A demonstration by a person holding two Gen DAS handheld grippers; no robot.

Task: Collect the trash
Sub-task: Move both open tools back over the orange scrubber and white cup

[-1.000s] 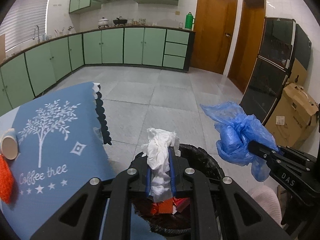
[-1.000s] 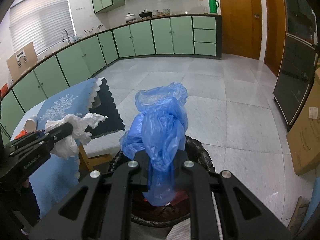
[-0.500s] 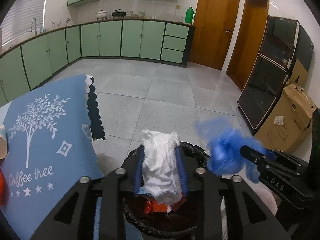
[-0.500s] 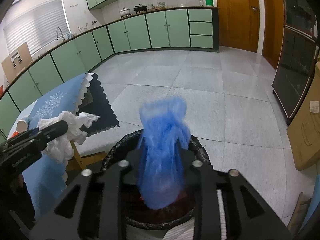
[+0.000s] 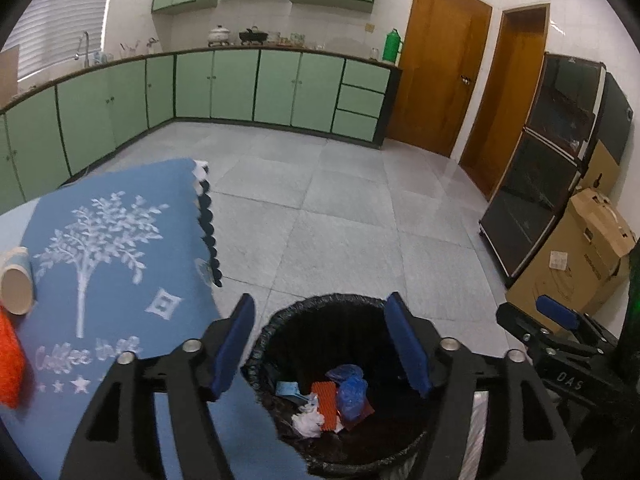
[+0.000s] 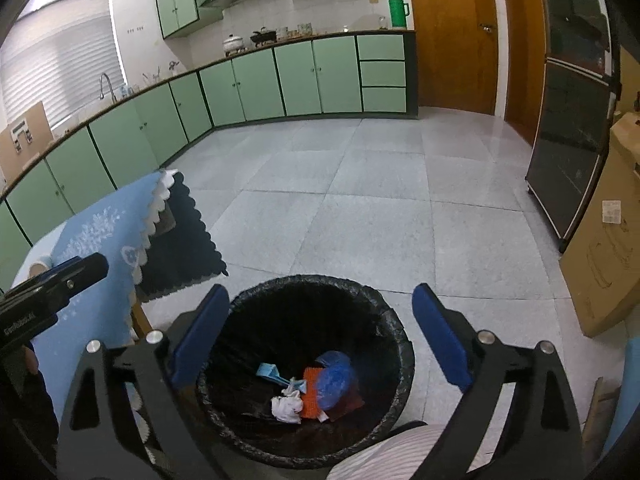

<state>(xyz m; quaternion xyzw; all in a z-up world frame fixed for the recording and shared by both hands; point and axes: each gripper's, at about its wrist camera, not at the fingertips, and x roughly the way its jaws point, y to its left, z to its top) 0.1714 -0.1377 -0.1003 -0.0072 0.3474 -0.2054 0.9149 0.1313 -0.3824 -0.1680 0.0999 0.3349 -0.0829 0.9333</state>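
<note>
Both of your grippers hang over the black-lined trash bin [image 5: 276, 328], and both have just been opening: your left gripper [image 5: 322, 346] stands with its blue pads spread and nothing between them, and your right gripper [image 6: 320, 340] is spread wider still, also empty. Through each gap you look straight down into the bin. At its bottom lie the crumpled white tissue [image 5: 307, 420] and the blue plastic bag [image 5: 351, 390], side by side, with an orange-red ribbed piece [image 5: 326, 402] between them and a small light-blue scrap [image 5: 286, 388] toward the left wall of the bin. The right wrist view shows the same heap: the tissue [image 6: 286, 404] left of the blue bag [image 6: 334, 382]. The bin stands on the grey tiled floor [image 5: 340, 208], just beside the near right corner of your table, whose blue cloth [image 5: 120, 264] with a white tree print hangs over the edge. On that cloth, toward its left edge, a paper cup [image 5: 16, 280] lies on its side, with something bright orange [image 5: 10, 364] just below it, cut off by the frame.
</note>
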